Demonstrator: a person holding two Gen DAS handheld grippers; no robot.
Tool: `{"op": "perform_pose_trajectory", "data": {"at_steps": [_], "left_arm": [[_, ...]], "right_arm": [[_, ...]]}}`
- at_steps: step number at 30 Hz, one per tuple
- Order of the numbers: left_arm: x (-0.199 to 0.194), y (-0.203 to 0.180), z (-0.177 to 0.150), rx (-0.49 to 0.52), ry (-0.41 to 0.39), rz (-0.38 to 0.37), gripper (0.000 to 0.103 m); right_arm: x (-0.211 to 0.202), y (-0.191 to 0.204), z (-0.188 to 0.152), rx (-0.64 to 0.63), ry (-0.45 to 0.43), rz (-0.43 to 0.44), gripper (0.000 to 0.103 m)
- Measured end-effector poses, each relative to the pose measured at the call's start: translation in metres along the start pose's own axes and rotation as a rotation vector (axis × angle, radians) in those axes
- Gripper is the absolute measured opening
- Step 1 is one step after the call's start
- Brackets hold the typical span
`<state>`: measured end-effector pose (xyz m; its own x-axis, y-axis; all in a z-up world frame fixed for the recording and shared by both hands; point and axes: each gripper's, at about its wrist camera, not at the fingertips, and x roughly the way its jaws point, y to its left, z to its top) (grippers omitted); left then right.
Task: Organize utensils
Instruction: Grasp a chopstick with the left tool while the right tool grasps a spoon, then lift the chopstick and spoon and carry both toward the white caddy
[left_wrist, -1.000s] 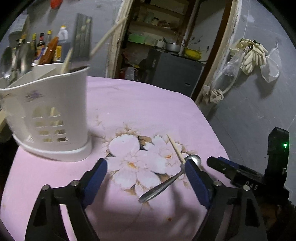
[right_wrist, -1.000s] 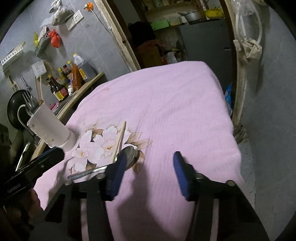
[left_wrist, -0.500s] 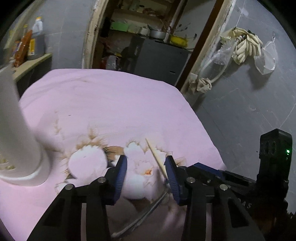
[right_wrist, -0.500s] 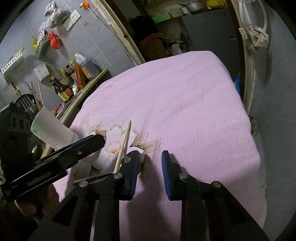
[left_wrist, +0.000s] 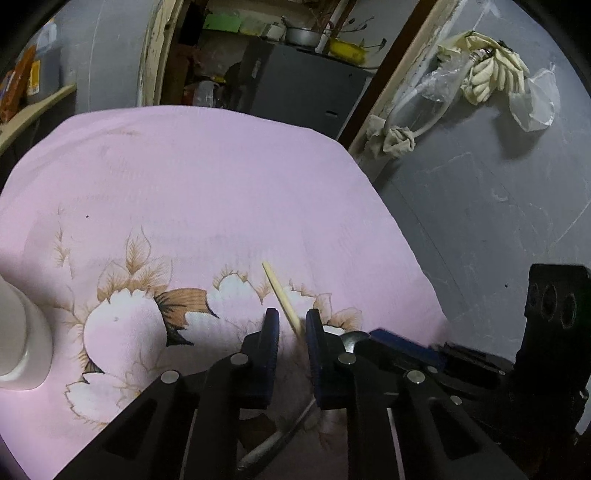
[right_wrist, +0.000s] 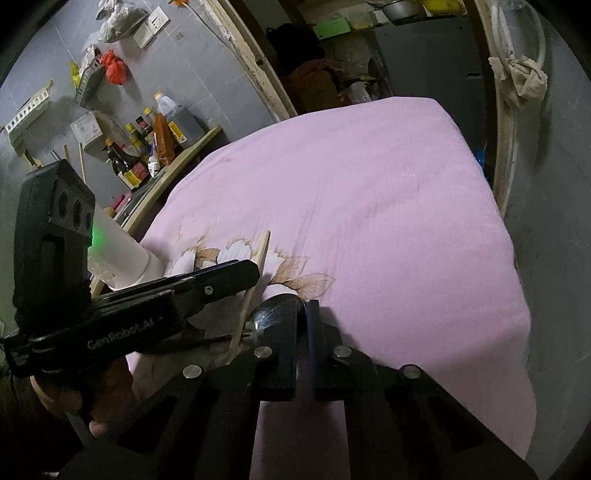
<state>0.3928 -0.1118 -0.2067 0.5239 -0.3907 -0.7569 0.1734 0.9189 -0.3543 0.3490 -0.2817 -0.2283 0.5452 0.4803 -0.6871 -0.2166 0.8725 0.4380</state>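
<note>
Left claw (left_wrist: 291, 325) closing around chopstick (left_wrist: 281, 295), right claw (right_wrist: 301, 314) clenched beside spoon (right_wrist: 275, 310)

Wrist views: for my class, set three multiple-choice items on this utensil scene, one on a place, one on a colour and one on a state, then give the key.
1. Where does the chopstick lie?
A. on the floor
B. on the flower print of the cloth, between the fingers of the left gripper
C. inside a bowl

2. What colour is the cloth?
A. pink
B. green
C. plain white

3. How do the jaws of the right gripper stand?
A. spread wide
B. out of view
C. almost together at the bowl of the spoon

Key:
1 B: the stick lies across the printed flowers with the left gripper's closing jaws on either side.
2 A: both views show pink fabric.
3 C: the right wrist view shows only a thin gap at the spoon bowl's rim.
</note>
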Motion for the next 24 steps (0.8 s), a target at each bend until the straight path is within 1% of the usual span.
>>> {"op": "perform_pose_trajectory", "data": {"at_steps": [3,7,9,11,14,17,18,21,24], "left_arm": [[0.003,0.003,0.001,-0.013,0.012,-0.009,0.014],[0.004,-0.001,0.001,0.000,0.033,-0.010,0.014],[0.008,-0.004,0.005,0.016,0.049,0.006,0.014],[0.010,-0.008,0.007,0.029,0.057,0.018,0.014],[0.013,-0.011,0.012,0.042,0.078,0.040,0.013],[0.016,-0.014,0.016,0.076,0.104,0.088,0.006],[0.017,-0.015,0.017,0.082,0.108,0.095,0.005],[0.017,-0.017,0.018,0.095,0.121,0.110,0.005],[0.013,-0.017,0.018,0.082,0.111,0.116,0.005]], "right_arm": [[-0.008,0.001,0.001,-0.006,-0.024,-0.024,0.003],[-0.023,0.001,0.006,-0.028,-0.028,-0.108,0.003],[-0.031,0.005,0.011,-0.064,-0.038,-0.161,0.003],[-0.038,0.009,0.018,-0.098,-0.046,-0.194,0.003],[-0.046,0.013,0.024,-0.126,-0.054,-0.206,0.002],[-0.052,0.017,0.026,-0.139,-0.053,-0.214,0.002],[-0.054,0.018,0.027,-0.140,-0.053,-0.215,0.002],[-0.058,0.021,0.027,-0.142,-0.056,-0.219,0.002],[-0.065,0.024,0.026,-0.143,-0.065,-0.224,0.002]]}}
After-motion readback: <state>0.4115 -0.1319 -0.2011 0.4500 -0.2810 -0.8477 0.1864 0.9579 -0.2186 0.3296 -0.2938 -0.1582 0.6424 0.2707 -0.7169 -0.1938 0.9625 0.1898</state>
